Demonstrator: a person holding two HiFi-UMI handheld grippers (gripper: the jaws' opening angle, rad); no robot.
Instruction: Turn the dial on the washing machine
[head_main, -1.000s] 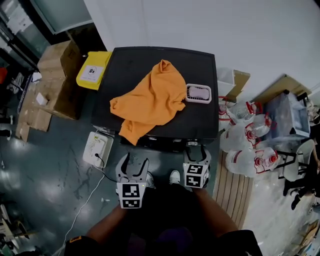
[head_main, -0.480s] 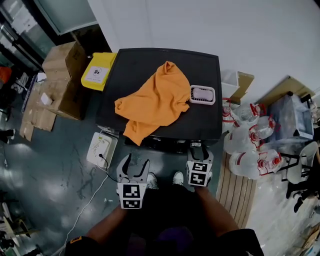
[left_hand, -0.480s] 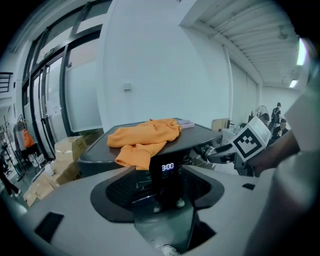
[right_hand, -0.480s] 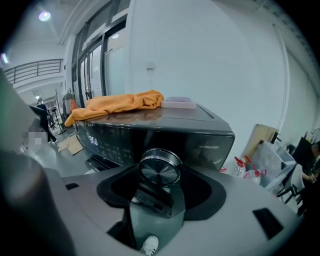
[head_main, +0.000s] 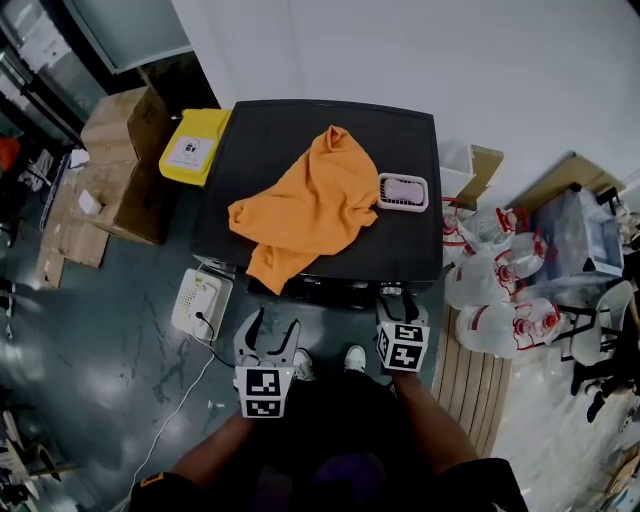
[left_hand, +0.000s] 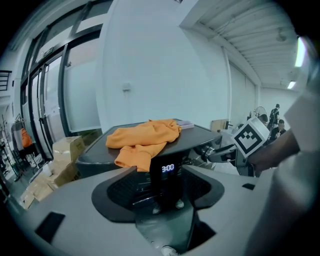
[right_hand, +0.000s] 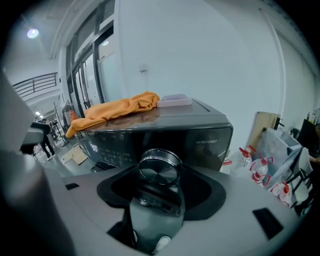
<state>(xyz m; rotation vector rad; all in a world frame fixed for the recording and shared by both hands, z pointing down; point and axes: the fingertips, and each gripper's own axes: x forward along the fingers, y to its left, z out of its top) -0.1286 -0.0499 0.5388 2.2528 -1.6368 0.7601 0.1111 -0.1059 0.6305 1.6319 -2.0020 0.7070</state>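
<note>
The dark washing machine (head_main: 400, 150) stands ahead of me with an orange cloth (head_main: 305, 200) and a small pink basket (head_main: 402, 192) on its lid. Its round metal dial (right_hand: 160, 167) juts from the front panel. My right gripper (right_hand: 160, 176) is at the machine's front right (head_main: 397, 302), and its jaws are shut on the dial from both sides. My left gripper (head_main: 268, 332) hangs back from the front panel, open and empty. The lit display (left_hand: 168, 168) reading 3:00 shows between its jaws from a distance.
A yellow box (head_main: 190, 145) and cardboard boxes (head_main: 115, 170) sit left of the machine. A white device with a cable (head_main: 198, 300) lies on the floor near my left gripper. Water jugs (head_main: 490, 290) and a wooden pallet (head_main: 465, 380) are on the right.
My right gripper has edged in to the machine's front and its jaws have drawn in around the dial. The left gripper has stayed where it was.
</note>
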